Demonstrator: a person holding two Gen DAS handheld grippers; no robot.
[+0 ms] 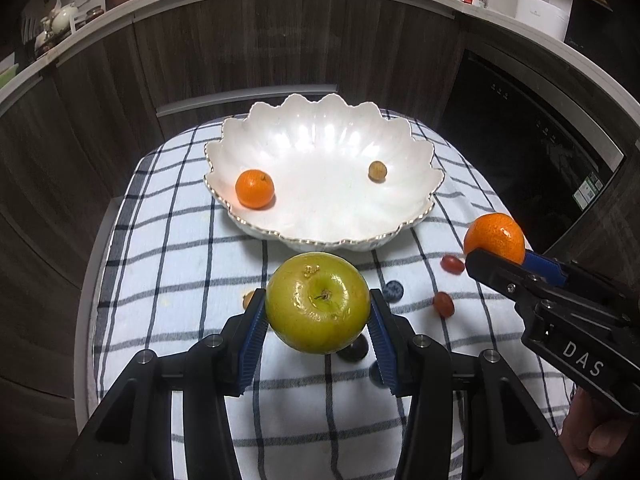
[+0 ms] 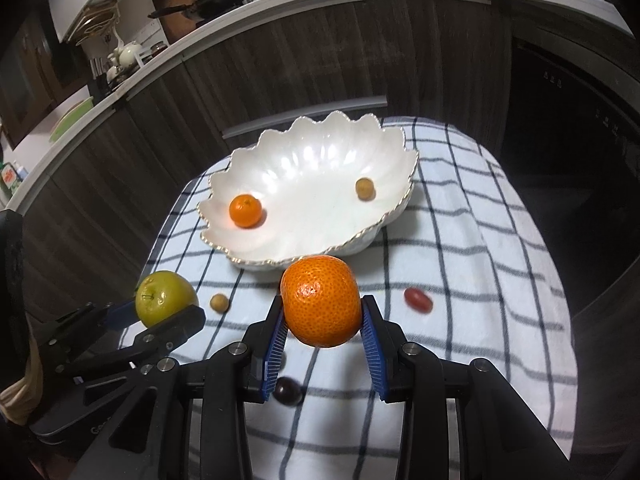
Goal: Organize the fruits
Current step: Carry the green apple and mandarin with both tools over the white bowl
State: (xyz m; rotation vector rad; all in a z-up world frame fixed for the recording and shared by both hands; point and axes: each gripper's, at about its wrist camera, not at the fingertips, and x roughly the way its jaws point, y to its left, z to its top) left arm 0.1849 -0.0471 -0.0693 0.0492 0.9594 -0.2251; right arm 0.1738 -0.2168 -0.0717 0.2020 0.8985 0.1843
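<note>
My left gripper is shut on a green apple, held above the checked cloth just in front of the white scalloped bowl. My right gripper is shut on a large orange tangerine, also lifted off the cloth near the bowl's front rim. Inside the bowl lie a small tangerine at the left and a small brownish fruit at the right. In the left wrist view the right gripper enters from the right with its tangerine.
Loose on the checked cloth lie red grapes, a blueberry, a dark grape, a red grape and a small tan fruit. Dark cabinet fronts stand behind the table; a dark oven door is at the right.
</note>
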